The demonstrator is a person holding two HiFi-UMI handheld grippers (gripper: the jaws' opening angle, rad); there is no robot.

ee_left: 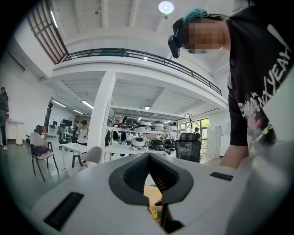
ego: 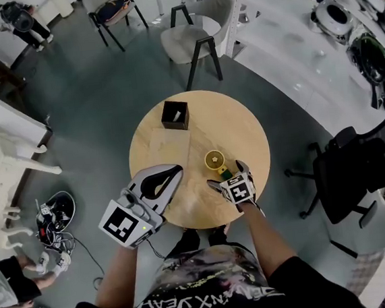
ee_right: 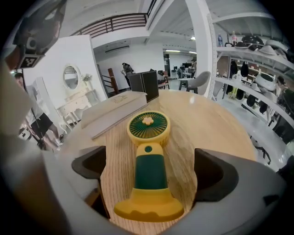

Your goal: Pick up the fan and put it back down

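The fan (ee_right: 148, 170), yellow with a dark green handle, is seen lying flat on the round wooden desk (ego: 240, 125), towards the edge nearest the person. Its grille is turned upward and its flared base is pointed at the right gripper (ego: 227, 175). The jaws of that gripper are held wide apart, one on each side of the handle and base; bare wood is seen between each jaw and the fan, so nothing is gripped.

Beyond the fan's head, a flat pale slab (ee_right: 115, 112) is laid on the desk, and a dark open box (ego: 175, 115) is set at the far edge.

The left gripper (ego: 178, 169) is held over the near left part of the desk, apart from the fan. Its jaws are closed tip to tip, and nothing is held between them.

Around the desk, a grey chair (ego: 194, 31) is placed on the far side and a black office chair (ego: 346, 169) at the right.
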